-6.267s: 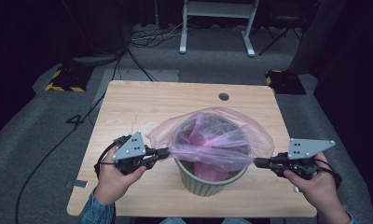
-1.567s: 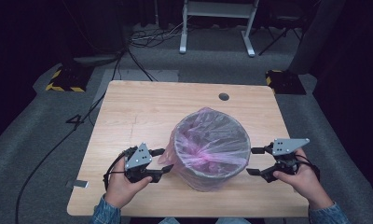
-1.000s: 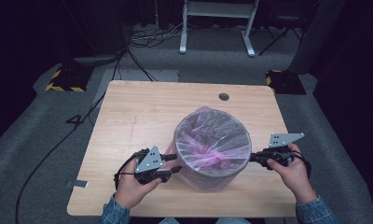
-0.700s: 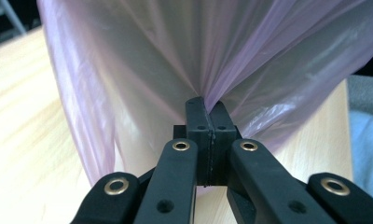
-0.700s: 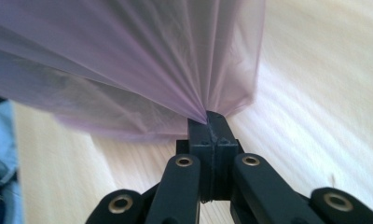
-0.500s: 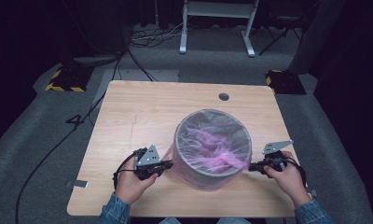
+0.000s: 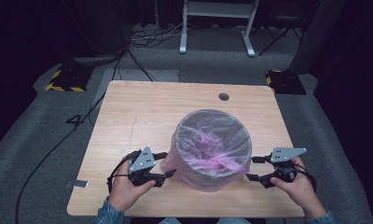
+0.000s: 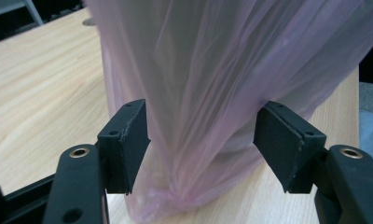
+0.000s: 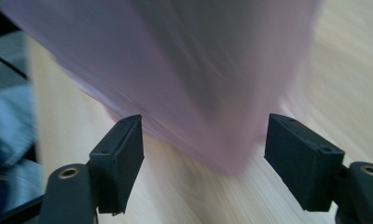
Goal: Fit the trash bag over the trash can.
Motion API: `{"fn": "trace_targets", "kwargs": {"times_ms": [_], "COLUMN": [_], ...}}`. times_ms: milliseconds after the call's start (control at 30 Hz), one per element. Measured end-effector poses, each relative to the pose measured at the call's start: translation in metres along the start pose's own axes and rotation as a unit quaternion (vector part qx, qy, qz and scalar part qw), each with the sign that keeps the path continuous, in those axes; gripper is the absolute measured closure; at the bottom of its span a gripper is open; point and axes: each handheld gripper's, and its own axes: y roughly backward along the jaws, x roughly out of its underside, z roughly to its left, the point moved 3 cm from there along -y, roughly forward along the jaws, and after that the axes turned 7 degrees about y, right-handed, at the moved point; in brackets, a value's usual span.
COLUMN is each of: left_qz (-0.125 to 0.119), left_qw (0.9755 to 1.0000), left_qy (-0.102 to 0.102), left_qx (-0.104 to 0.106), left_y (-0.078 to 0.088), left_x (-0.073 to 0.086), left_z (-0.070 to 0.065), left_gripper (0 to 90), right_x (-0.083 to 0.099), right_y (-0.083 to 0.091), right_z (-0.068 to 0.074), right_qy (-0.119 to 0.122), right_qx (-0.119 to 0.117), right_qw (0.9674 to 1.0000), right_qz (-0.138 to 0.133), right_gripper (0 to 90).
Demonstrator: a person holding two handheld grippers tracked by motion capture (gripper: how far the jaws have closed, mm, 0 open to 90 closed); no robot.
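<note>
Bag: the pink bag (image 7: 194,175) lines the bin (image 7: 212,148) and folds down over its outside wall; the bin stands on the near half of the table (image 7: 142,112), between your two hands.
Left gripper: your left gripper (image 7: 165,164) has just been opening; its jaws now stand apart, and in the left gripper view the draped plastic (image 8: 208,116) hangs in the gap with neither pad pressing on it.
Right gripper: your right gripper (image 7: 253,168) has likewise just been opening; its jaws are spread, with the blurred pink skirt (image 9: 198,93) ahead of and above the gap and bare wood under it.
Which way the bag lies: inward from both grippers. Each one points level at the bin's flank, the left from the bin's left side, the right from its right.
Nearer hand: the left. Its tips sit right against the plastic low on the wall, while the right ones stand just beside the bin with a sliver of table showing.
Axis: the bin stands upright, so the skirt's folds run top to bottom, across your level jaws.
Judgement: the liner looks fully pulled down; any further tug on the hem starts more easily from your left side, while the right must first close in.
</note>
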Motion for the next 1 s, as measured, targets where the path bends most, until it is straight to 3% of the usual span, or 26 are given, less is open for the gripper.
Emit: {"fn": "trace_targets", "kwargs": {"times_ms": [33,100,167,233,267,333,533,667,833,900,1000], "left_qz": [0.000,-0.002,-0.002,0.001,0.010,0.015,0.007,0.012,0.016,0.021,0.043], "left_qw": [1.0000,1.0000,0.9999,0.9998,0.9997,0.9997,1.0000,0.9999,0.9998,0.9997,0.9986], "left_qy": [-0.003,-0.005,-0.011,-0.015,-0.013,-0.013,-0.002,0.007,0.010,0.010,0.016], "left_qx": [-0.001,0.001,0.012,0.015,0.018,0.013,0.001,-0.007,-0.002,-0.004,-0.025], "left_y": [-0.002,-0.007,-0.008,-0.008,-0.008,-0.007,-0.003,-0.005,-0.016,-0.018,-0.024], "left_x": [-0.002,-0.006,-0.009,-0.012,-0.014,-0.015,-0.016,-0.013,-0.007,-0.006,-0.001], "left_z": [0.000,-0.001,-0.002,-0.004,-0.005,-0.005,0.000,0.004,0.002,0.003,0.012], "left_gripper": [35.6,39.5,59.5,75.4,84.1,89.8,90.0,90.0,90.0,90.0,90.0], "right_x": [-0.007,-0.020,-0.031,-0.039,-0.043,-0.049,-0.054,-0.046,-0.024,-0.022,-0.021], "right_y": [0.001,0.004,0.007,0.009,0.011,0.013,0.016,0.012,-0.015,-0.023,-0.030], "right_z": [0.003,0.007,0.006,0.001,-0.001,-0.008,-0.024,-0.039,-0.045,-0.042,-0.044], "right_qy": [0.004,0.011,0.008,0.011,0.011,0.008,-0.002,-0.017,-0.052,-0.050,-0.047], "right_qx": [-0.002,-0.004,-0.023,-0.020,-0.018,-0.005,0.027,0.055,0.029,0.024,0.031], "right_qw": [0.9999,0.9994,0.9987,0.9990,0.9990,0.9992,0.9993,0.9983,0.9982,0.9984,0.9984], "right_qz": [-0.011,-0.032,-0.044,-0.040,-0.040,-0.040,-0.025,-0.011,-0.002,0.002,0.011], "right_gripper": [30.7,47.7,72.8,88.3,90.0,90.0,90.0,90.0,90.0,90.0,90.0]}}
